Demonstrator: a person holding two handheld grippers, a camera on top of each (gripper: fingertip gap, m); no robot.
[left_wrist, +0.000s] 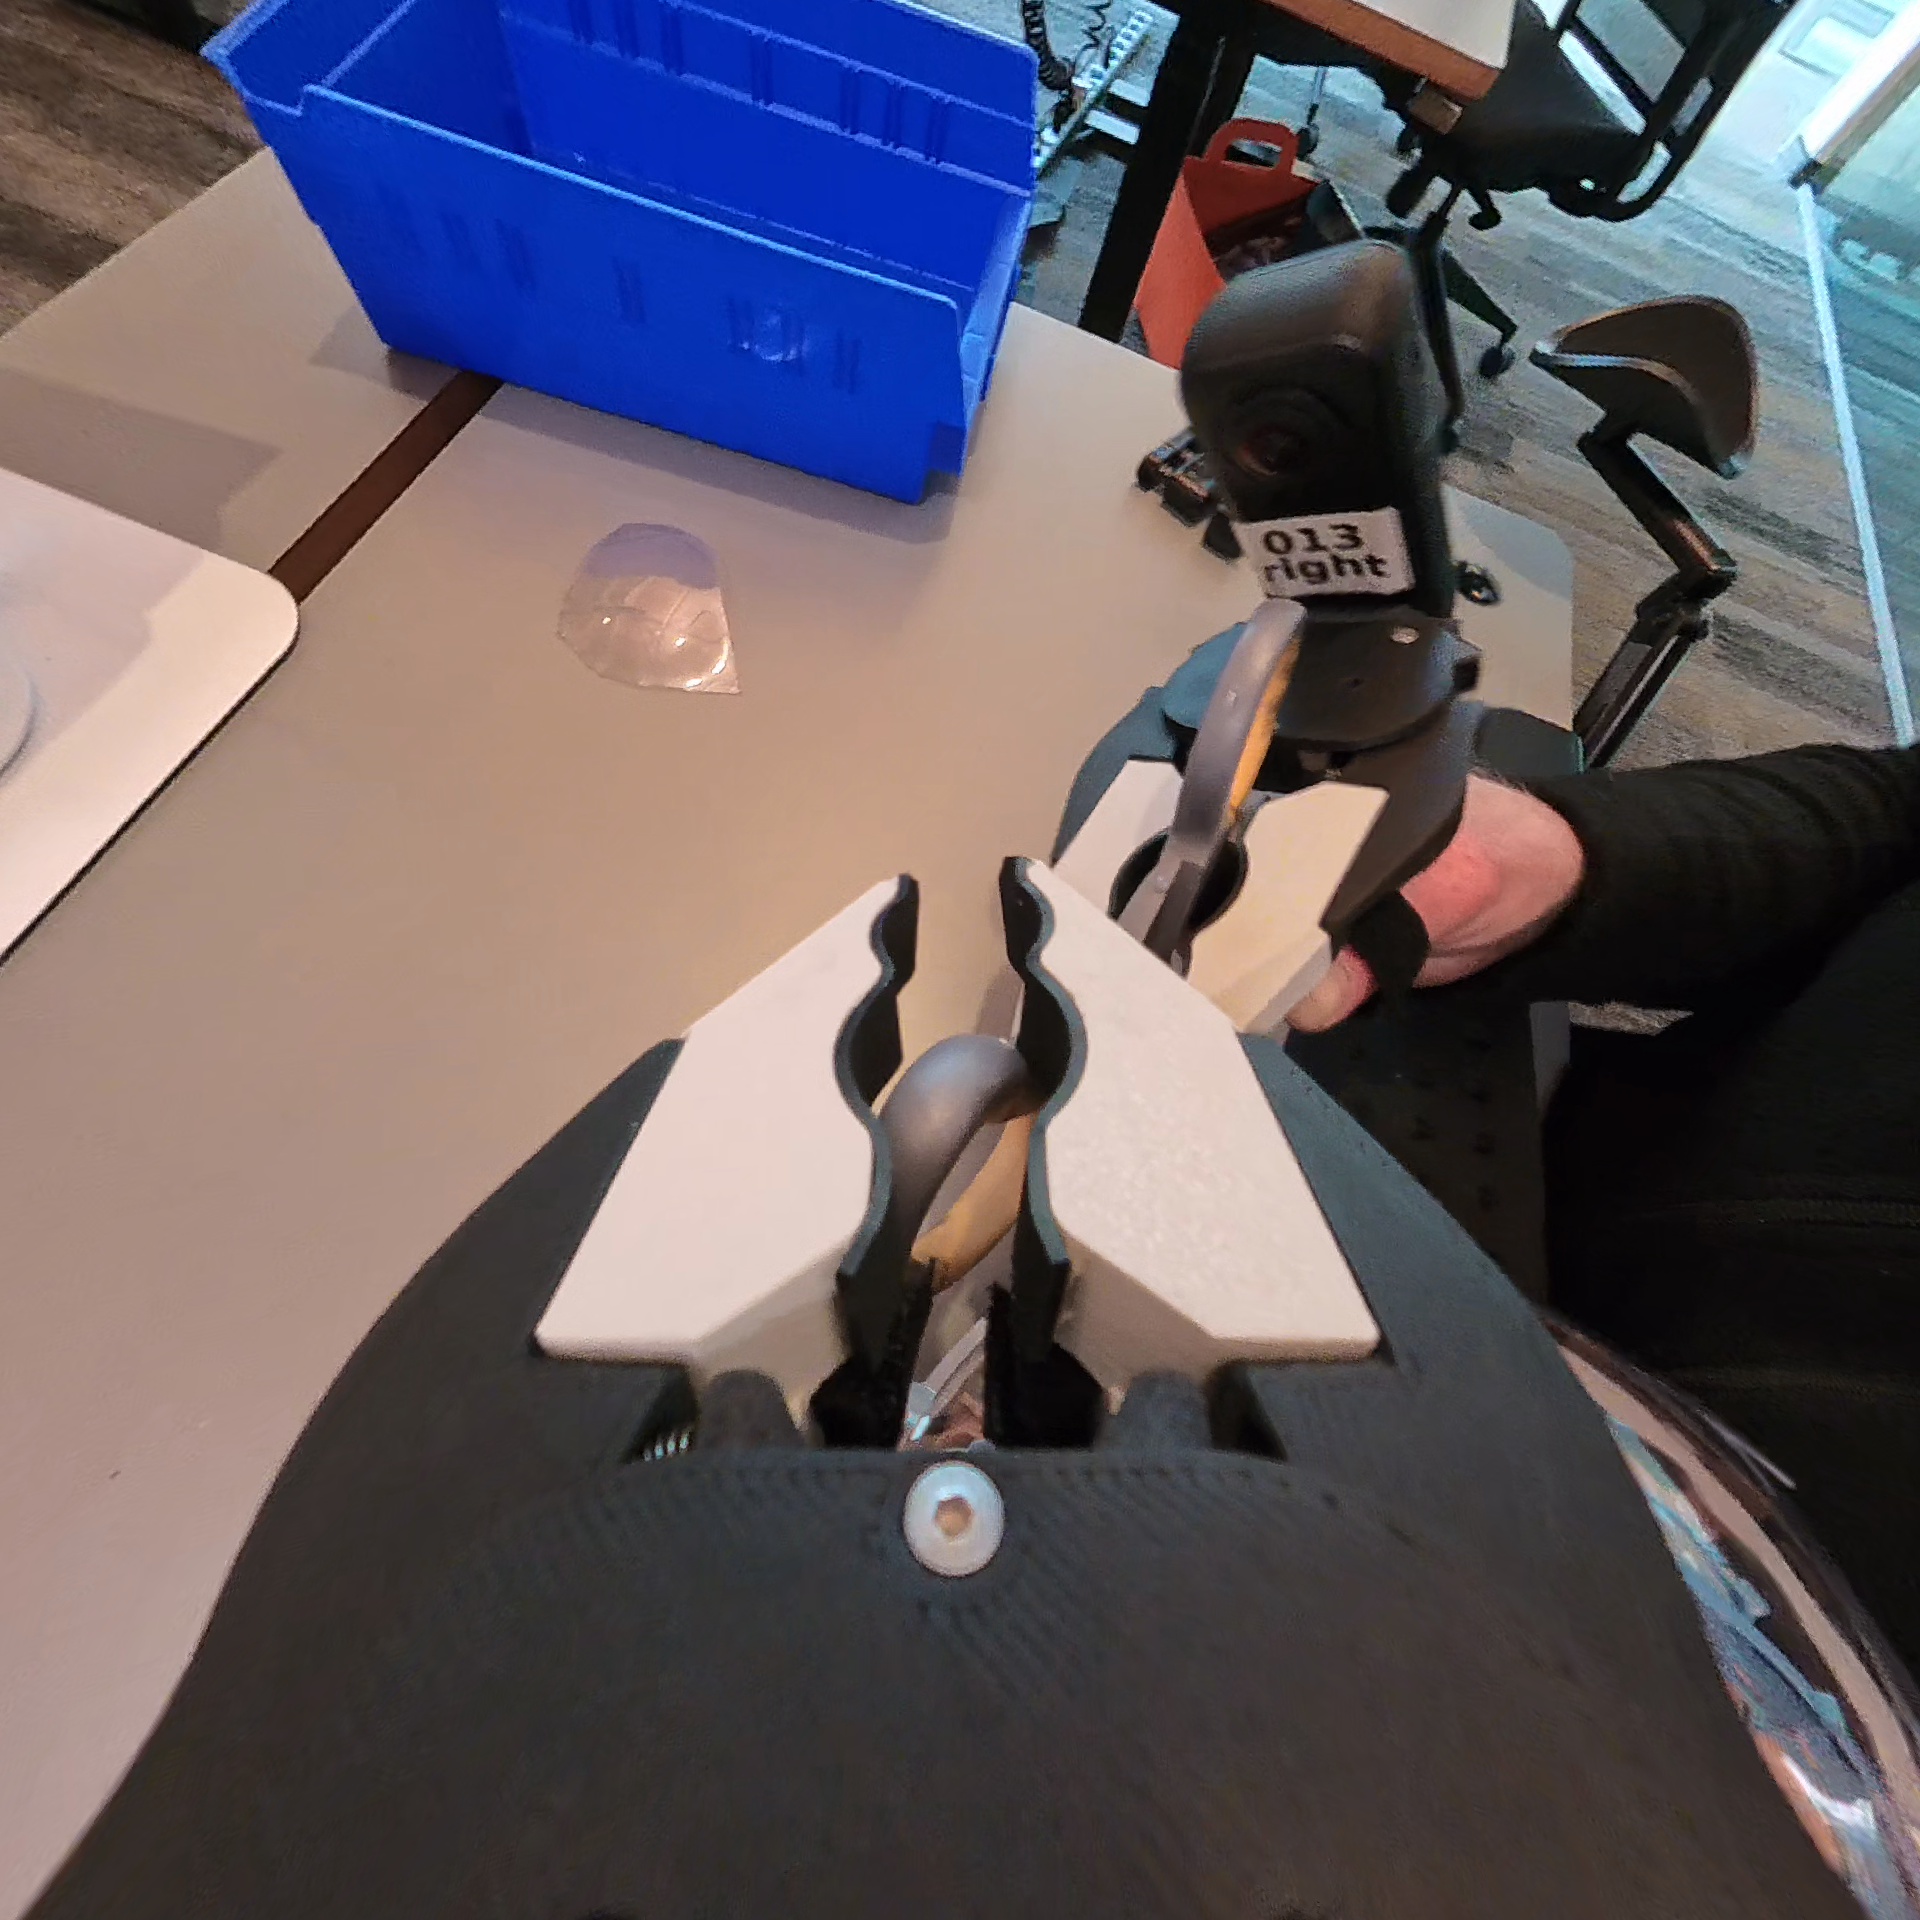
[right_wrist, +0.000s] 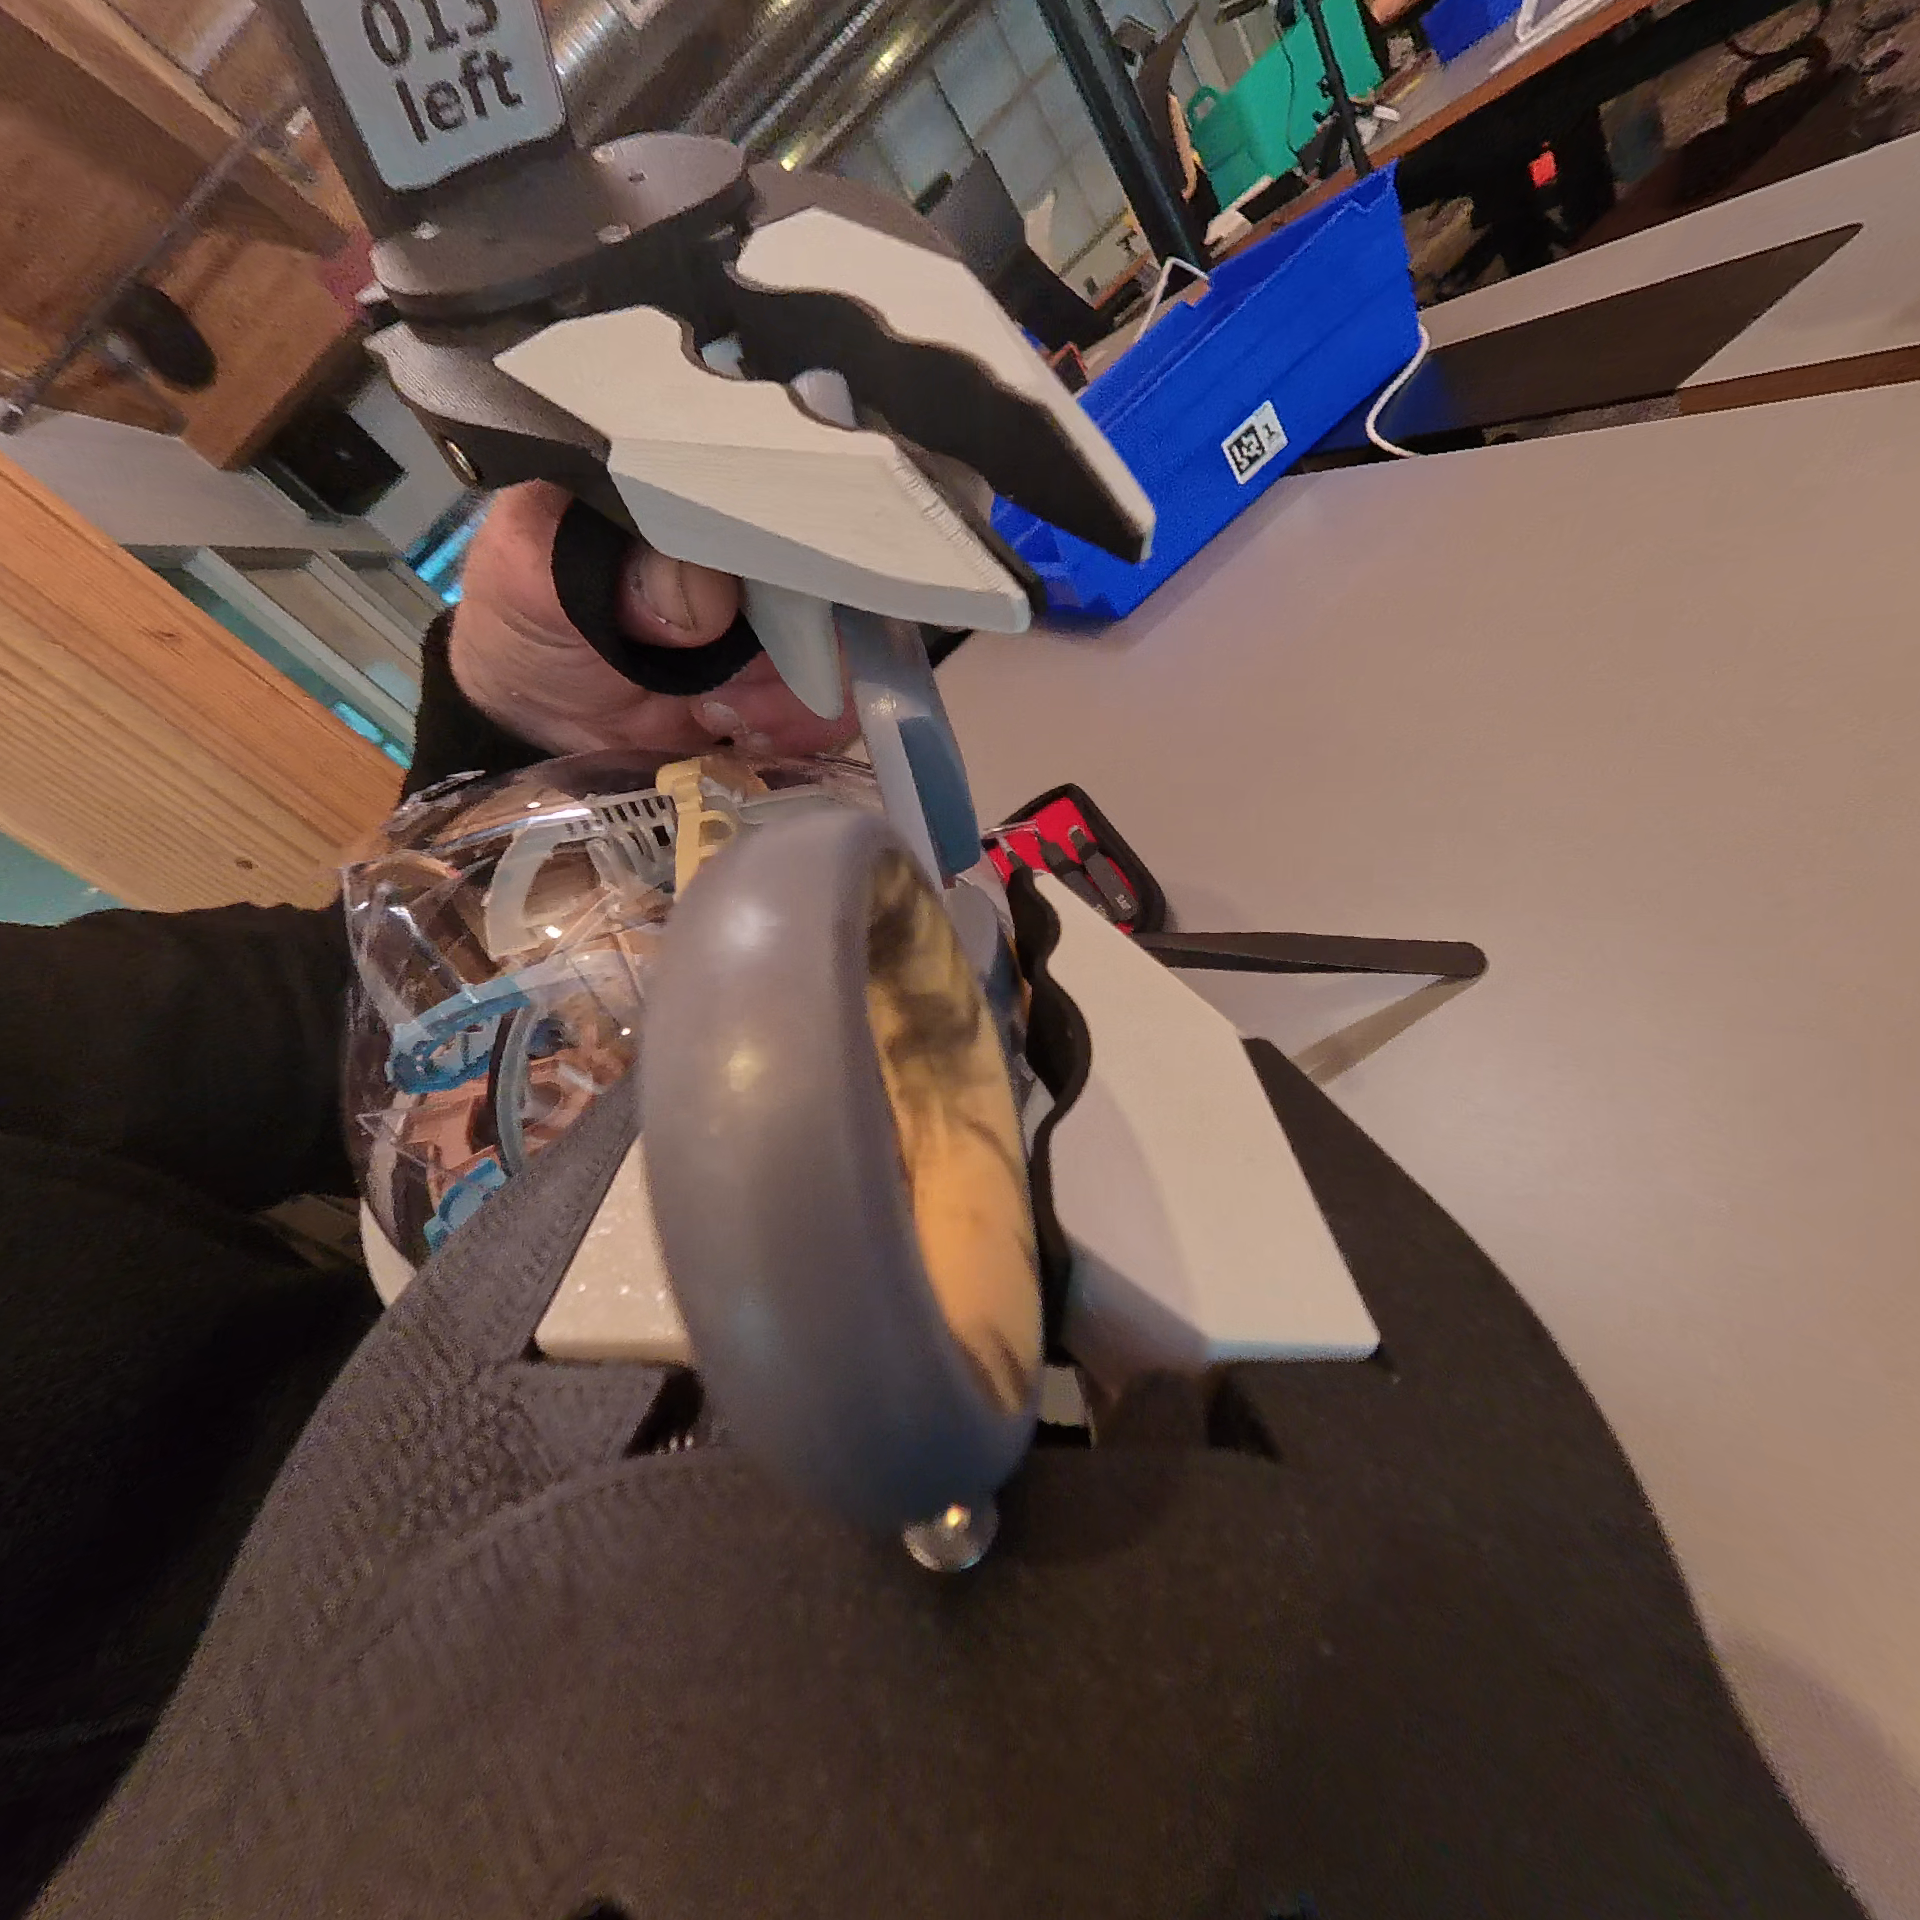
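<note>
A pair of scissors with grey handle loops lined in yellow is held between both grippers above the table. My left gripper (left_wrist: 961, 894) is shut on one grey loop (left_wrist: 935, 1122). My right gripper (right_wrist: 935, 914) is shut on the other loop (right_wrist: 831, 1143), which fills the middle of the right wrist view. The right gripper (left_wrist: 1184, 914) with its loop (left_wrist: 1236, 717) shows just beyond my left fingertips. The left gripper (right_wrist: 1086, 582) shows above the scissor blades (right_wrist: 914, 748). A clear plastic package (right_wrist: 478, 987) with small parts inside lies under the blades, by the person's body.
A blue bin (left_wrist: 644, 208) stands at the table's far side and also shows in the right wrist view (right_wrist: 1247, 395). A cut piece of clear plastic (left_wrist: 649, 613) lies before it. A white tray (left_wrist: 125, 665) is at left. A red-and-black case (right_wrist: 1081, 862) lies on the table. There is about 6 centimetres between the tips of the two grippers.
</note>
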